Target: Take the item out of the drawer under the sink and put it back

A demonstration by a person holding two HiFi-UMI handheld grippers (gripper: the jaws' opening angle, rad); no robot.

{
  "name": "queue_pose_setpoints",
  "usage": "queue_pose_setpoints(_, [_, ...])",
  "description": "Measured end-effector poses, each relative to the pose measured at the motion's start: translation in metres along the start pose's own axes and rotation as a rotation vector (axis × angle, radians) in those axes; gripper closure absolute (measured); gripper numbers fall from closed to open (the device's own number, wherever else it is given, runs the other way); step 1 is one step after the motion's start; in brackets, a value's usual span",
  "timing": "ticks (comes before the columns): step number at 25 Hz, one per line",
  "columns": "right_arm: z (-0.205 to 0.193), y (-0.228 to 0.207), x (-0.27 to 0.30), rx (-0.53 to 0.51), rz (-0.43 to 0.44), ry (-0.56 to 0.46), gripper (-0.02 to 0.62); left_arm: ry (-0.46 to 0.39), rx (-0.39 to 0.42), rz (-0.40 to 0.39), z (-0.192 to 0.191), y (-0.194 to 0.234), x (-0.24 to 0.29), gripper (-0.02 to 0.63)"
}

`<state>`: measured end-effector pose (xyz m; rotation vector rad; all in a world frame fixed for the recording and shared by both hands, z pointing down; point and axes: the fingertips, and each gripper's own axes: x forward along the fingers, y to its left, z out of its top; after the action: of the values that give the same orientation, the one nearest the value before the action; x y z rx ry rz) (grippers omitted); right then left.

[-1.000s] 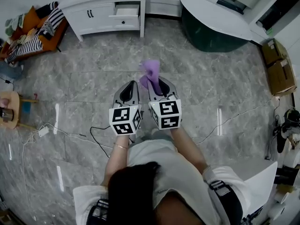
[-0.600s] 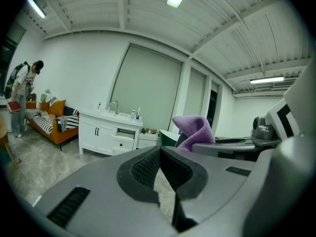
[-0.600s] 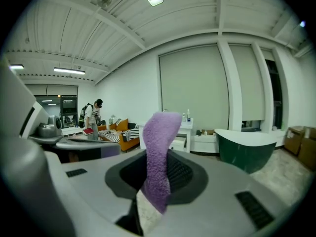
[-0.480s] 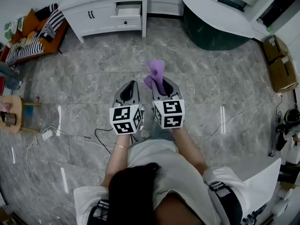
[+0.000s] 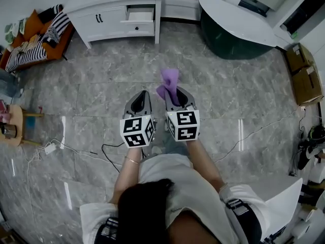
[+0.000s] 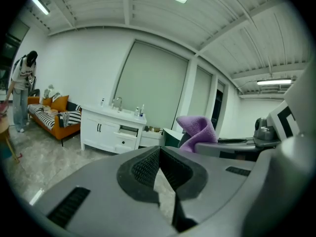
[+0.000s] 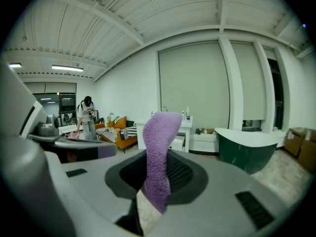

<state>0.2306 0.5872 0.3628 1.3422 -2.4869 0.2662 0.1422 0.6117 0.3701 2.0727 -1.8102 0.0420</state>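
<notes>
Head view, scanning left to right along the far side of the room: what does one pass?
orange sofa → white sink cabinet → green bathtub → cardboard boxes

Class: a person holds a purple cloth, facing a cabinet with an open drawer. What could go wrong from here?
1. The purple cloth is pinched in the right hand-held gripper by a narrow part, its top flopping free; it might slip out.
2. A black cable loops on the floor by the person's feet, a possible trip hazard.
3. The open drawer looks small, so loose cloth may snag on its front.
</notes>
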Motion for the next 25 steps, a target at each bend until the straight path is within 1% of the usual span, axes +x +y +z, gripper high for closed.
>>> queue_pose_setpoints(2, [0.002,-0.009,0.012,-0.006,-0.007,0.006,0.503,0.030,-0.002,0.001,-0.004,0.001,0.013,0.601])
queue_pose_setpoints(5, [0.008,-0.024,0.032,-0.008,-0.001,0.013,0.503,0.104,-0.006,0.003,-0.015,0.001,0.034,0.601])
queue_pose_setpoints(7, [0.014,-0.034,0.043,-0.003,0.014,0.011,0.503,0.122,-0.009,-0.003,-0.016,-0.002,0.049,0.601])
queue_pose_setpoints(10, [0.020,-0.044,0.060,-0.010,0.044,0.015,0.503,0.106,-0.023,-0.004,-0.005,-0.005,0.072,0.601])
queue_pose_setpoints(16, [0.028,-0.066,0.092,-0.027,0.097,0.035,0.503,0.087,-0.061,0.017,0.012,-0.008,0.113,0.601])
queue_pose_setpoints(21, [0.036,-0.086,0.115,-0.031,0.134,0.040,0.503,0.095,-0.062,0.039,0.018,-0.012,0.142,0.601])
queue_pose_setpoints(25, [0.039,-0.102,0.130,-0.025,0.144,0.045,0.503,0.103,-0.057,0.046,0.021,-0.017,0.165,0.601])
